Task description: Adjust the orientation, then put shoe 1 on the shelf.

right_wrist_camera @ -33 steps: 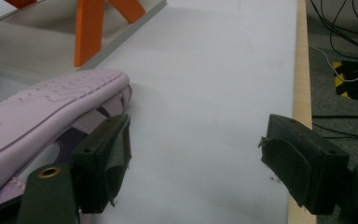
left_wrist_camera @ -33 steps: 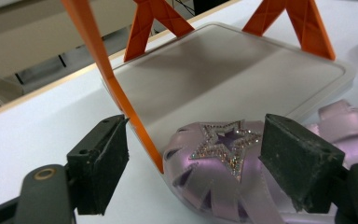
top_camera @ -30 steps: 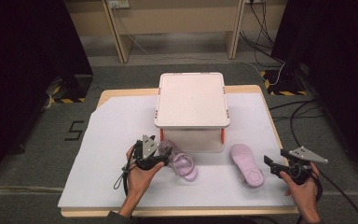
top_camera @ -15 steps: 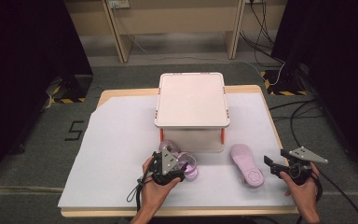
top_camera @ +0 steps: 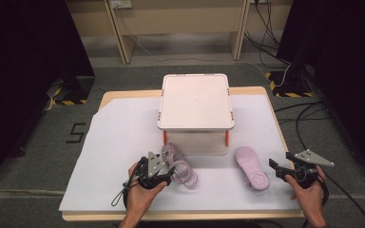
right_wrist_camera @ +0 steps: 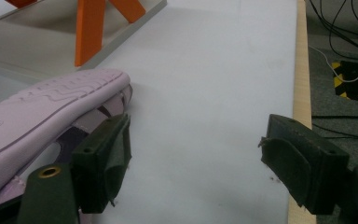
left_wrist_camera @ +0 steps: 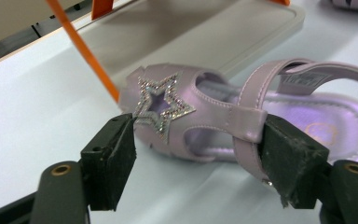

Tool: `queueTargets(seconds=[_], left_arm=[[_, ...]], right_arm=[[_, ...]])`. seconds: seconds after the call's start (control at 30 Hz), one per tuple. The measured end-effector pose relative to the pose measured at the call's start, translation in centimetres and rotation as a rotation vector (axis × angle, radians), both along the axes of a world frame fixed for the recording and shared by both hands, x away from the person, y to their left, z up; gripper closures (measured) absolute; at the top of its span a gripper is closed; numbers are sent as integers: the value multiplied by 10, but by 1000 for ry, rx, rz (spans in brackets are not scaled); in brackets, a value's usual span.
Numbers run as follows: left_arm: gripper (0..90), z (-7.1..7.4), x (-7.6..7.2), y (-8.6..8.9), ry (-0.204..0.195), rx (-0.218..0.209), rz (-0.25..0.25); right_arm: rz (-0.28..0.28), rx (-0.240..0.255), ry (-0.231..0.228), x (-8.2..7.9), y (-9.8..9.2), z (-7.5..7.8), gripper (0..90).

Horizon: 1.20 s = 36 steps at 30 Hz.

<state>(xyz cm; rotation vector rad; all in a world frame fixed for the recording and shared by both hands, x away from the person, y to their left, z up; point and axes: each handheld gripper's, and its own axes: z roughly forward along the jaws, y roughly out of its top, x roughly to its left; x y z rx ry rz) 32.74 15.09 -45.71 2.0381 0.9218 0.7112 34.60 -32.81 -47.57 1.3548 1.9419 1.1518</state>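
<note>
With the left gripper (left_wrist_camera: 198,140) having just been narrowing its jaws around the upright sandal (left_wrist_camera: 242,116) at the stand's (top_camera: 196,100) 7 o'clock, a pinch on only the soft strap (left_wrist_camera: 249,122) could slip, while the right gripper (right_wrist_camera: 196,161) gapes empty beside the overturned sandal (right_wrist_camera: 42,116).

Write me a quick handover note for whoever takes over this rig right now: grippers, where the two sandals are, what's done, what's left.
Left gripper: jaws have just been closing around the upright star sandal beside the white rack; firm clamp not confirmed.
Right gripper: open, holding nothing, beside the other sandal, which lies sole up on the white sheet.
Done: nothing moved onto the rack yet; both sandals lie on the sheet.
Left: probably finish the grip, lift the star sandal, then handle the overturned one.
</note>
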Motion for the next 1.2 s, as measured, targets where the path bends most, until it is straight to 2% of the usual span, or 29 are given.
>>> queueTargets(seconds=[0.07,0.1,0.13,0.23,0.5,0.6,0.63,0.67,0.7,0.77,0.8,0.83,0.9,1.0,1.03,1.07,1.1,1.2], left_arm=[[293,2,-1,6,-12,19,-5],[285,3,-4,8,8,27,-3],[284,3,-4,8,8,27,-3],[285,5,-9,15,2,69,1],[282,7,-11,26,8,67,20],[279,6,-12,28,9,45,16],[274,5,-13,25,28,-2,11],[274,5,-13,25,28,-2,11],[274,6,-13,21,31,-23,-5],[275,5,-13,19,27,-20,-8],[294,5,-14,16,23,13,-16],[299,2,-13,12,27,26,-21],[328,0,-13,10,22,22,-18],[336,0,-13,9,12,-3,-6],[332,2,-14,9,5,-31,-4],[325,2,-14,9,5,-31,-4],[310,5,-17,9,-3,-65,-1],[304,7,-18,5,-3,-81,-11]], right_arm=[[1,2,-2,0,0,0,240],[-1,0,0,0,0,0,240],[0,1,-1,0,0,0,240],[-2,-1,1,0,0,0,240],[1,-1,-2,0,1,0,240],[2,-5,0,0,0,-1,239],[1,-6,1,1,1,-1,239],[1,-6,1,1,1,-1,239],[1,-6,2,1,1,-1,239],[2,-6,2,1,1,-1,239],[1,-4,2,1,1,-1,239],[2,-6,2,1,1,-1,239],[3,-7,2,1,1,-1,239],[1,-9,6,1,2,-1,239],[3,-10,4,1,1,-1,239],[3,-10,4,1,1,-1,239],[3,-5,3,1,1,-1,239],[4,-8,4,1,2,-1,240]])
